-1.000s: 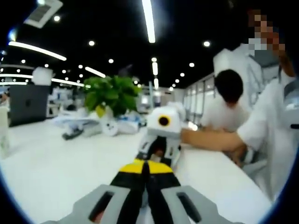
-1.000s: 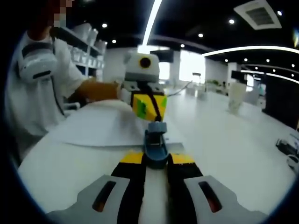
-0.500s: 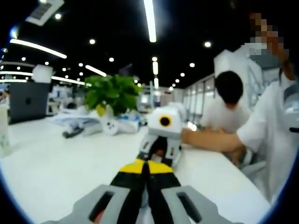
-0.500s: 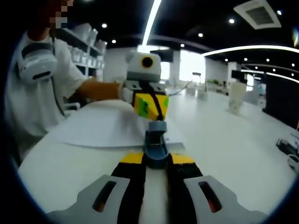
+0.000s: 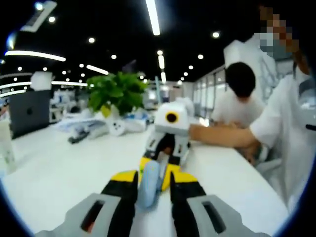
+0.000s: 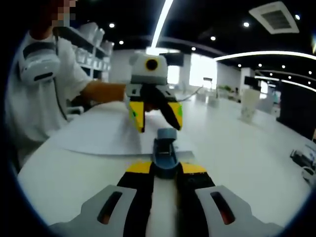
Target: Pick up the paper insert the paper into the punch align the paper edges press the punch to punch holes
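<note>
Since a second ago my left claw [image 6: 155, 117] has gone from shut to spread wide, poised just above the far end of the small blue-grey metal hole punch [image 6: 164, 153], presumably to come down on its lever. My right claw [image 6: 164, 170] is closed against the punch's near end, bracing it so it cannot skid across the white desk [image 6: 237, 148]. White paper sheet [image 6: 98, 136] lies flat toward the desk's edge by me, one edge reaching the punch; whether it is fully seated in the slot I cannot tell.
</note>
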`<state>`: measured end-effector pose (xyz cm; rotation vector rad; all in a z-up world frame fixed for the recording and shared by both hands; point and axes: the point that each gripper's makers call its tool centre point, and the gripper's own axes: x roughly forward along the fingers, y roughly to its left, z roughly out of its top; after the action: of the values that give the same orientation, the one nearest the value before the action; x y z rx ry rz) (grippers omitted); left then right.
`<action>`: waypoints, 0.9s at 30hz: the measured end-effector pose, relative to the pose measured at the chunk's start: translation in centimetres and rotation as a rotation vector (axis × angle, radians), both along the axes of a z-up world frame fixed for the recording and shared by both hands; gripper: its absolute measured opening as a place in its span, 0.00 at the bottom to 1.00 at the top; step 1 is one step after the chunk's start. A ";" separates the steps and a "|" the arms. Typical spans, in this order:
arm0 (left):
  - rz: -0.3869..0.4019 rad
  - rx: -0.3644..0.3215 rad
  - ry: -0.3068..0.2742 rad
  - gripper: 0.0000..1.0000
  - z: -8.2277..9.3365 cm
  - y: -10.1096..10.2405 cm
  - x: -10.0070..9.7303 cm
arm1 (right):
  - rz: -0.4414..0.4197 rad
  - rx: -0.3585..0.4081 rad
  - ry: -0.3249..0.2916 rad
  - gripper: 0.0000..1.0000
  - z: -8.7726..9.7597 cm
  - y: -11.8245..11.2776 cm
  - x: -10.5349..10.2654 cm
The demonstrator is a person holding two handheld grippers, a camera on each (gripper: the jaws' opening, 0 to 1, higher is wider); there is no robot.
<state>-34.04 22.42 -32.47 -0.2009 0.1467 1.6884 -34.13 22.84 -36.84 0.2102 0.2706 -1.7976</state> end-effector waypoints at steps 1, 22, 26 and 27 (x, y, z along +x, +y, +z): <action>-0.001 -0.005 0.002 0.28 -0.1 0.0 -0.1 | 0.001 0.002 0.002 0.22 0.0 0.0 0.0; 0.006 -0.041 -0.003 0.28 -1.1 -0.5 -0.7 | -0.009 0.008 0.008 0.15 0.2 1.2 0.1; 0.005 -0.044 0.006 0.30 -1.1 -0.4 -0.7 | -0.005 0.003 0.010 0.13 0.3 1.2 0.1; 0.005 -0.043 0.006 0.31 -1.1 -0.4 -0.7 | -0.010 0.006 0.004 0.17 0.2 1.2 0.0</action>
<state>-34.75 22.03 -33.56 -0.2291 0.1873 1.6918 -34.12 24.05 -36.66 0.2124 0.2785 -1.8071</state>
